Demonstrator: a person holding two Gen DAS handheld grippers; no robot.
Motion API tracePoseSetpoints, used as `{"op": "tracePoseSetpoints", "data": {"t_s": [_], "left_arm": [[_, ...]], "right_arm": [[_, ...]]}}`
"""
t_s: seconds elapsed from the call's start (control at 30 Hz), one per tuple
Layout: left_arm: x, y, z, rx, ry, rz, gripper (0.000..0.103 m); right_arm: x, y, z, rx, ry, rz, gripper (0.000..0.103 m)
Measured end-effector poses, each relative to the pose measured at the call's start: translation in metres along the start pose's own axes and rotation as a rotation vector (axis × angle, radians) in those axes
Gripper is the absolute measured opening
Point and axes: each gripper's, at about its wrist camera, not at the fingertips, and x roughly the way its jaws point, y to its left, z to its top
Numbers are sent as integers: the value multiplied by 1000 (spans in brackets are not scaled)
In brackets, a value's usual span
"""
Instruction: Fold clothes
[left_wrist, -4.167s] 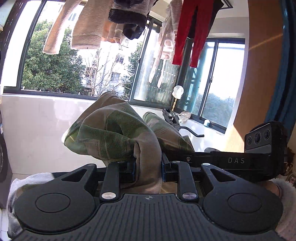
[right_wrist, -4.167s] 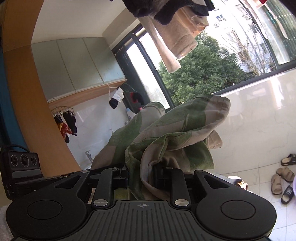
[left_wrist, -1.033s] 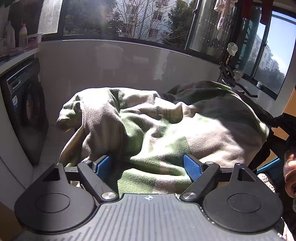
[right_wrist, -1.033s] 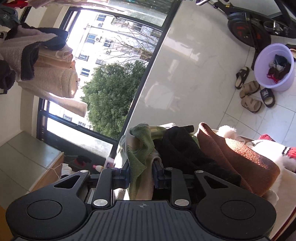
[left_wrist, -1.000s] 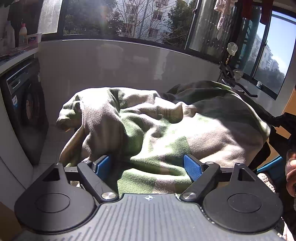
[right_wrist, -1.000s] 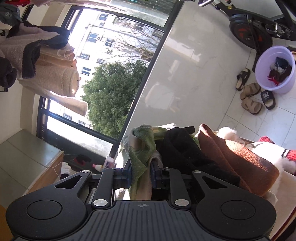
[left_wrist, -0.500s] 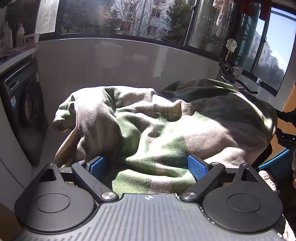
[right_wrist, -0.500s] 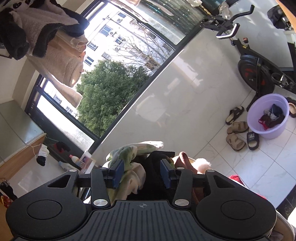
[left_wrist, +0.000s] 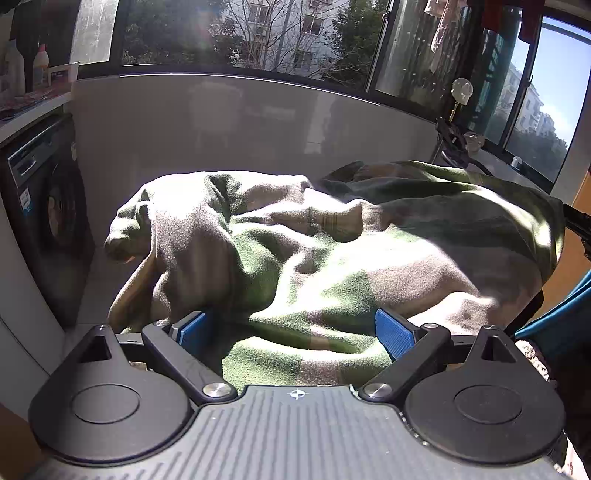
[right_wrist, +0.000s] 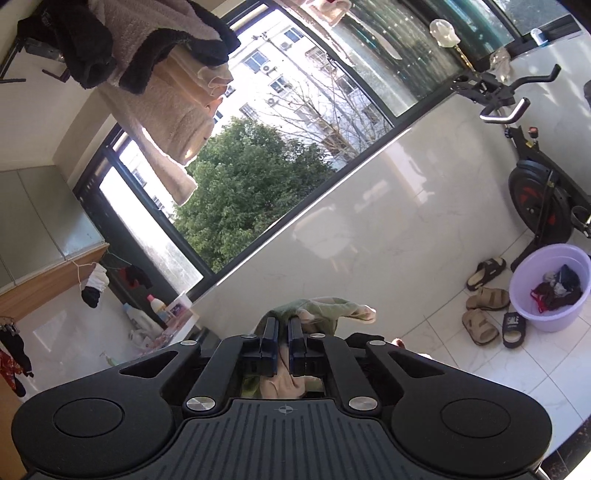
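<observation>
Between the wide-spread blue pads of the left gripper (left_wrist: 295, 332) lies the green-and-tan garment (left_wrist: 314, 266), heaped in loose rolls over a pile whose support is hidden under the cloth. The pads stand apart on either side of a broad swell of fabric and press on nothing; the left gripper holds nothing. Nearest it the cloth is bright green; further off it rises into a tan ridge, with one bunched end hanging over the left edge of the heap toward the washing machine (left_wrist: 44, 206).

From the right wrist view, the right gripper (right_wrist: 282, 341) has its jaws drawn almost together, and a narrow strip of tan fabric runs between the pads, so it looks to be pinching an edge of the same garment. A green fold (right_wrist: 325, 308) pokes out just beyond the fingertips. Well beyond, on the tiled floor, stand a purple basin (right_wrist: 546, 284), some slippers (right_wrist: 484, 295) and an exercise bike (right_wrist: 543, 195).

The step in hand, as I judge it, is finding a second corner so the garment can be spread for folding. To do that well, the left gripper should close on a single edge or hem, not on the thick bunch in front of it, and the right pinch should stay firm as the cloth is drawn taut. Grabbing several layers would likely leave the fold lumpy.
</observation>
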Motion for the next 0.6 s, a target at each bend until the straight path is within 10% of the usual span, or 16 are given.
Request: {"op": "tracePoseSetpoints", "data": {"t_s": [0.33,0.4,0.47,0.6], "left_arm": [[-1,5,1,20,10,-19,93],[-4,5,3,14,7,-22,93],[-9,3,5,20,-5,-15,93],[-25,0,7,30,-55,9,93]], "right_arm": [[26,-59,-33,102,193,-278,1],[27,-48,-24,70,154,-270,8],[34,-27,-9,-23,116,-247,40],[53,20,6,-213,99,-164,47]]}}
